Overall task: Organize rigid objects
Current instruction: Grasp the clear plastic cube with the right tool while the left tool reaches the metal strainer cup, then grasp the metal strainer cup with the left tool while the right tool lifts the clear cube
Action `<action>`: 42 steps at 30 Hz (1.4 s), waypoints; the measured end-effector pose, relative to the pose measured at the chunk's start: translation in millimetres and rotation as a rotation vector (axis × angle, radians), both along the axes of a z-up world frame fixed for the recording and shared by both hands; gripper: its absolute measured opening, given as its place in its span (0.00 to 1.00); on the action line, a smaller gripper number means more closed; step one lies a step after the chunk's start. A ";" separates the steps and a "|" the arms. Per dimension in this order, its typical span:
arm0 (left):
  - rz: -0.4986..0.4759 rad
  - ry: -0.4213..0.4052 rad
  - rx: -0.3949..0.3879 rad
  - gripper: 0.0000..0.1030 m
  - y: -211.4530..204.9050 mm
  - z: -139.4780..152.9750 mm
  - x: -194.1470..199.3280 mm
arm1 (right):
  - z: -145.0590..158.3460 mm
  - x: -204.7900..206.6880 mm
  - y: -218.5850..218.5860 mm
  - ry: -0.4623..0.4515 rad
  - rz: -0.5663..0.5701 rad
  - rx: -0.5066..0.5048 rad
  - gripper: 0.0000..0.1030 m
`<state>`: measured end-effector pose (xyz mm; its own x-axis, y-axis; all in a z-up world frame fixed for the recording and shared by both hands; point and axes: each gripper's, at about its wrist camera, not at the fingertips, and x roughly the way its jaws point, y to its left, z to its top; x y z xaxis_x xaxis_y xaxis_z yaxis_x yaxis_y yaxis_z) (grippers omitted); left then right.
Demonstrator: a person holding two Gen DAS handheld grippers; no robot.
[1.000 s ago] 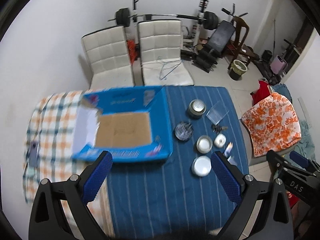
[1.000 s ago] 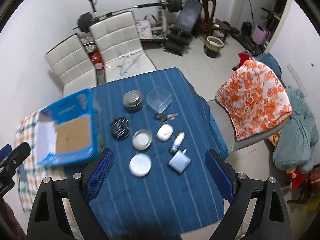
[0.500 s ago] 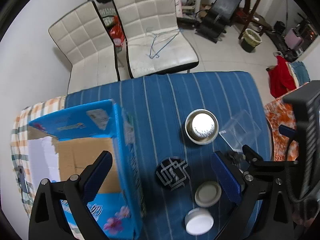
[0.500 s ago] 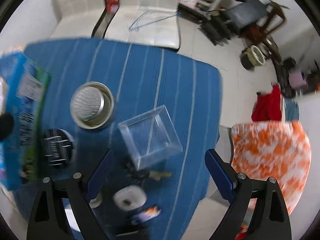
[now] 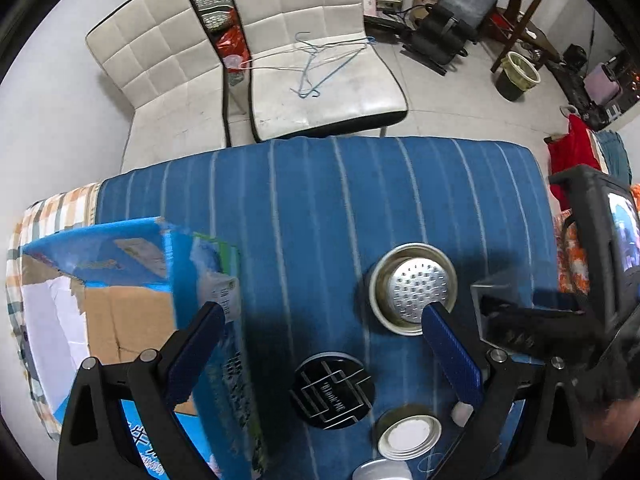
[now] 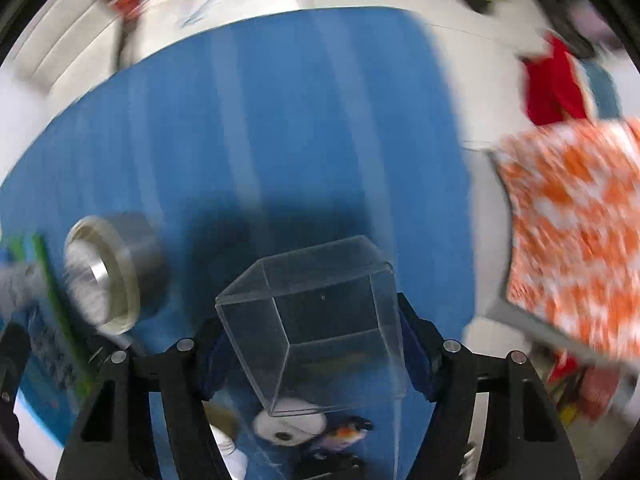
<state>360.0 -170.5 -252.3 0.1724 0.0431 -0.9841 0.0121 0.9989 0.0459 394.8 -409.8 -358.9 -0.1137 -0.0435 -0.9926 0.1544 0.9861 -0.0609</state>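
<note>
Closing on the clear plastic box (image 6: 316,320), the right gripper (image 6: 316,344) has just narrowed its jaws w/ the box between them; can't tell if pads press yet. Left gripper (image 5: 320,344) hangs wide, empty, over the blue cloth (image 5: 320,200) near the cardboard box (image 5: 120,320). Risk: slick walls may slip or crack if squeezed off-centre.

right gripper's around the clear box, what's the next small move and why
Probably finish closing the right gripper on the clear box, then lift. Its jaws have just been closing and the box sits between the blue pads, but whether they press on its walls yet is unclear. The open cardboard box by the left gripper looks like the likely destination.
</note>
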 end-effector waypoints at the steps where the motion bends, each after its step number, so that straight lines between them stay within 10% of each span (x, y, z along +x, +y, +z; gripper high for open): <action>1: -0.005 -0.001 -0.004 0.98 -1.8 -1.8 3.5 | 0.7 -4.9 -9.2 -0.014 -0.038 0.018 0.70; 13: -0.083 0.139 -0.044 0.99 -49.8 -71.9 24.7 | -11.1 -20.3 -33.0 -0.004 -0.118 0.094 0.69; 24: -0.039 0.098 -0.144 0.98 -34.8 -50.3 36.5 | -8.8 -27.5 -43.4 0.002 -0.135 0.120 0.69; 30: -0.064 0.198 -0.119 0.99 -40.9 -85.6 42.4 | -14.5 -24.9 -38.0 0.020 -0.113 0.085 0.69; 38: -0.084 0.159 -0.046 0.67 -45.3 -94.8 35.3 | -24.2 -26.7 -31.6 0.009 -0.105 0.042 0.67; 42: -0.079 0.129 -0.048 0.67 -45.9 -87.4 32.4 | -19.7 -28.2 -25.7 -0.014 -0.104 0.019 0.66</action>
<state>392.4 -216.4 -339.7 0.0454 -0.0133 -0.9989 0.0934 0.9956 -0.0090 366.5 -435.4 -378.6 -0.1026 -0.0133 -0.9946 0.2563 0.9658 -0.0393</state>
